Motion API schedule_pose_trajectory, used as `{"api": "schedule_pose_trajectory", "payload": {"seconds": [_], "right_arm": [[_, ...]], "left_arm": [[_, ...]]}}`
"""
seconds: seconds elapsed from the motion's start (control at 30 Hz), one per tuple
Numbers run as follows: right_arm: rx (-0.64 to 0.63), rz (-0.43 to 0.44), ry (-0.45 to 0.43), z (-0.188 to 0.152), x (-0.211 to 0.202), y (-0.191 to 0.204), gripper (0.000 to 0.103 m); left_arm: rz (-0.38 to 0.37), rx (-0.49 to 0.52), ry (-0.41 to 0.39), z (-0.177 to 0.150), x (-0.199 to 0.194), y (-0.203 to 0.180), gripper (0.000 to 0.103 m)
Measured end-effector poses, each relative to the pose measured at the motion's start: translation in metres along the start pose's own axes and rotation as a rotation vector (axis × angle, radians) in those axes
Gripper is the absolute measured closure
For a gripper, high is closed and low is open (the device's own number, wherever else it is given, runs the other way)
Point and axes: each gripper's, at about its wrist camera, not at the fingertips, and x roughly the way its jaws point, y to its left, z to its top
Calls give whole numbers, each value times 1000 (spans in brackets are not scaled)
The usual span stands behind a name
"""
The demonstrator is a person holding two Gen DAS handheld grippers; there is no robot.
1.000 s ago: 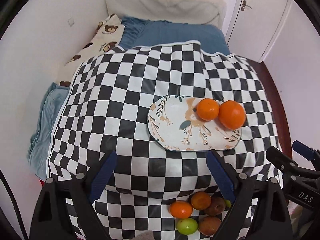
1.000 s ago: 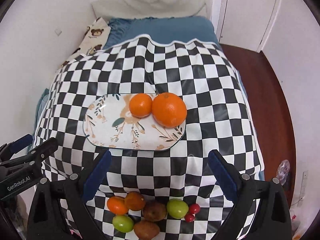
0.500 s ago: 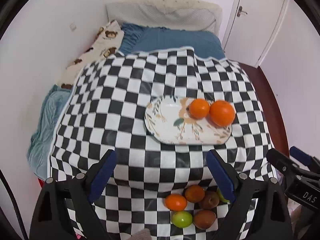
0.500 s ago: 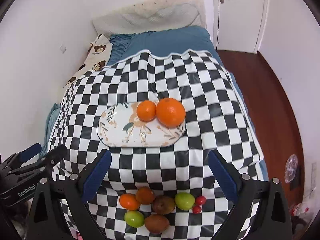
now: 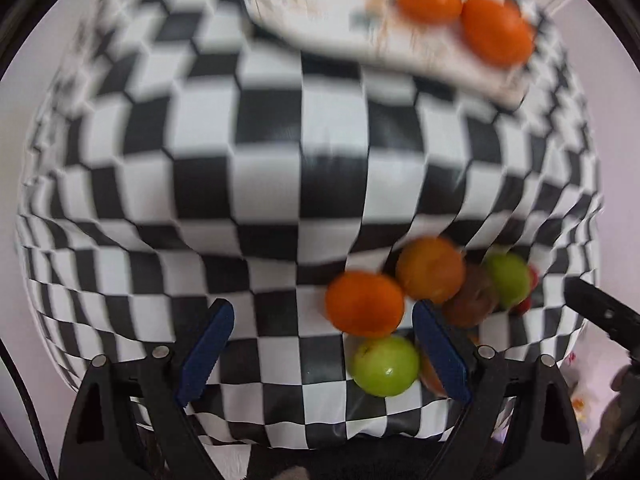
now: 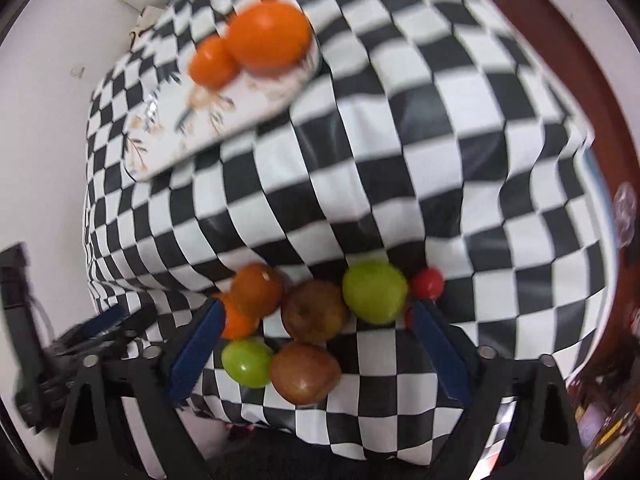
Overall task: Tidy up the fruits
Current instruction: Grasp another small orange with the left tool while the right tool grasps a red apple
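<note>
Both views are blurred. The left gripper (image 5: 320, 344) is spread wide and holds nothing; an orange fruit (image 5: 364, 304) and a green one (image 5: 385, 366) lie between its fingers, close to the right finger, and the remaining loose fruit sits beyond that finger. The right gripper (image 6: 316, 348) is also wide and empty, with the loose pile (image 6: 312, 312) between its fingers on the checked cloth (image 6: 400, 160). Far ahead, up left, the plate (image 6: 168, 136) carries two oranges (image 6: 268, 36)
</note>
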Motion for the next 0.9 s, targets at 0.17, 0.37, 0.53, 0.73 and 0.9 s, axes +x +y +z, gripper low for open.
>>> {"api": "schedule_pose_trajectory", "payload": {"seconds": [0.17, 0.37, 0.53, 0.73, 0.9], "right_arm": [[28, 28, 81, -11, 31, -12, 17], [34, 54, 167, -19, 61, -11, 17], [5, 71, 283, -38, 87, -4, 17], [-28, 75, 365, -60, 124, 3, 17], [-76, 102, 349, -71, 133, 9, 31]], "left_arm": [[-43, 8, 83, 5, 39, -9, 12], [-61, 54, 50, 11, 42, -26, 23], [-125, 72, 52, 7, 35, -34, 47], [-133, 56, 43, -6, 25, -24, 55], [-154, 72, 42, -14, 17, -14, 60]]}}
